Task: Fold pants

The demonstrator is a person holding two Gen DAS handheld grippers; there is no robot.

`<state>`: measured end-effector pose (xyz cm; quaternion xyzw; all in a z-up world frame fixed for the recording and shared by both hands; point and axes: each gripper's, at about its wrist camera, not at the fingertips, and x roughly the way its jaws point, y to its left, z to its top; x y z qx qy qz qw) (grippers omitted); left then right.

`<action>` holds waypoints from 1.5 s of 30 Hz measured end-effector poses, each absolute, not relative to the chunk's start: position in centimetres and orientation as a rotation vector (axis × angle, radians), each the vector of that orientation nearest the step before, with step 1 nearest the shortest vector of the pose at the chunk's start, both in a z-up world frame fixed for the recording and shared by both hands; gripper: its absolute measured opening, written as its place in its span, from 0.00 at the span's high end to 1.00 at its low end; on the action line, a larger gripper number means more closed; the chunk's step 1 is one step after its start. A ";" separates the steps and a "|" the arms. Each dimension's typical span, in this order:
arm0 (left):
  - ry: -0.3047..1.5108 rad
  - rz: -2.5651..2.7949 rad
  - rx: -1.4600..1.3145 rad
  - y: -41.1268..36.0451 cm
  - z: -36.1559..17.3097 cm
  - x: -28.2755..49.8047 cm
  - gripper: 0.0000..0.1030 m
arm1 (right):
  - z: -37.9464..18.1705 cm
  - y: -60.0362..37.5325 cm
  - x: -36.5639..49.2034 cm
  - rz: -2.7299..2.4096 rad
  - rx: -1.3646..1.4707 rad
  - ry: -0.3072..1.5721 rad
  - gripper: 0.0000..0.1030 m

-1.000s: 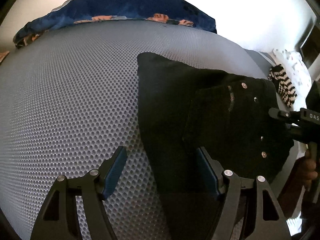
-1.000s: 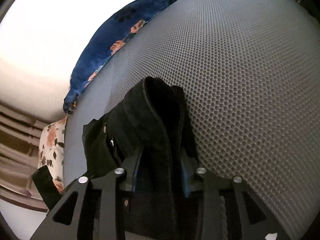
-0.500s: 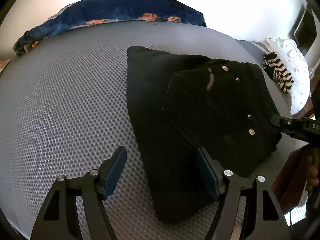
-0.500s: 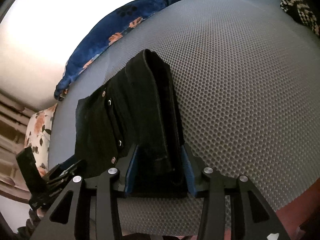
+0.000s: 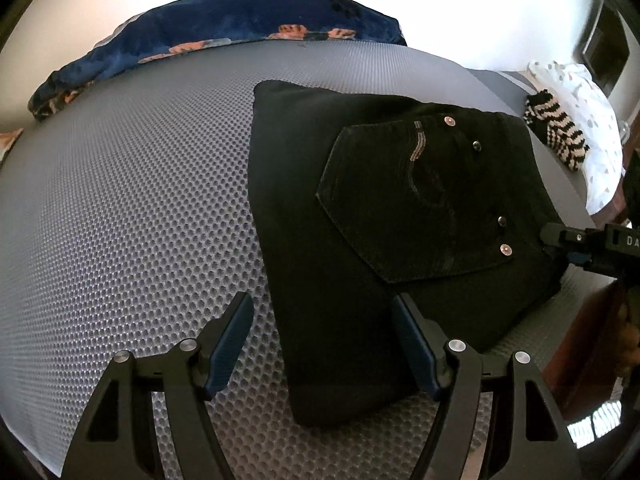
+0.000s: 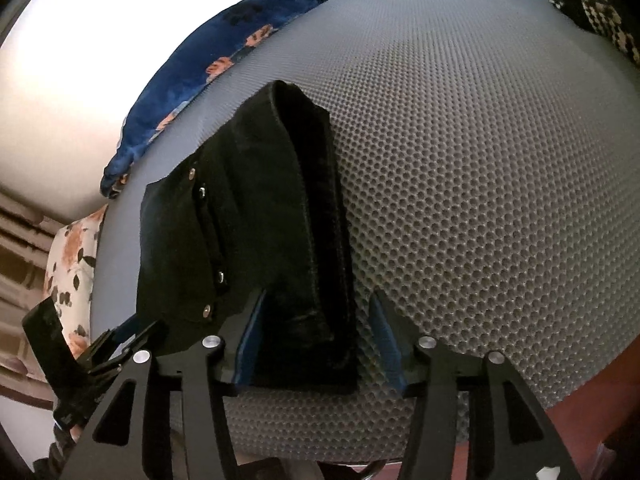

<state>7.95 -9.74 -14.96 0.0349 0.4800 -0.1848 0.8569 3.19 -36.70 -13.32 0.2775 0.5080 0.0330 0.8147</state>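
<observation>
Fingers of the left gripper [image 5: 322,344]: spread wide, blue pads bare, nothing between them; the right-hand pad stood just at the edge of the pants, the left-hand pad over bare mat.
Fingers of the right gripper [image 6: 316,342]: parted, straddling the near end of the folded stack; a gap showed between the right pad and the cloth, while the left pad looked close against it, contact not certain. They appeared released rather than clamped.
Right gripper seen from the left camera: its black tip sat at the far right edge of the pants, beside the lower rivet.
Pants [image 5: 384,216]: black, folded into a thick rectangular stack, lying flat on the mat right of centre; a back pocket with stitching and several metal rivets faced up on the top layer.
Pants from the right camera [image 6: 256,248]: the folded layers showed edge-on, a rolled fold running away from the gripper.
Mat [image 5: 132,220]: grey, honeycomb-textured, beneath the pants.
Blanket [image 5: 224,28]: dark blue with orange flowers, bunched along the far edge of the mat, well apart from the pants.
Striped cloth [image 5: 556,132]: black and cream, at the far right, near a white spotted pillow [image 5: 588,96].
</observation>
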 end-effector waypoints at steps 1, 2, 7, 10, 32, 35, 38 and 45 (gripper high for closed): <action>1.011 -0.389 0.071 -9.7 -15.0 8.1 0.30 | -13.4 -36.7 3.2 0.071 0.596 1.085 0.52; 1.014 -0.389 0.068 -9.7 -15.0 8.1 0.30 | -13.5 -36.8 3.2 0.070 0.598 1.086 0.52; 1.023 -0.389 0.047 -9.5 -15.2 8.3 0.29 | -13.6 -36.8 3.2 0.071 0.608 1.087 0.51; 1.024 -0.386 0.044 -9.4 -15.3 8.3 0.28 | -13.7 -36.9 3.3 0.074 0.614 1.090 0.51; 1.075 -0.488 -0.170 -6.7 -14.4 10.9 0.26 | -13.9 -37.6 5.6 0.176 0.542 1.124 0.46; 1.103 -0.501 -0.228 -6.0 -14.7 11.9 0.26 | -14.1 -38.6 6.3 0.239 0.589 1.115 0.46; 1.132 -0.517 -0.296 -5.2 -15.1 12.9 0.26 | -14.6 -40.0 7.2 0.283 0.669 1.107 0.46; 1.163 -0.558 -0.377 -4.5 -15.5 14.6 0.30 | -16.0 -41.1 9.1 0.393 0.769 1.123 0.59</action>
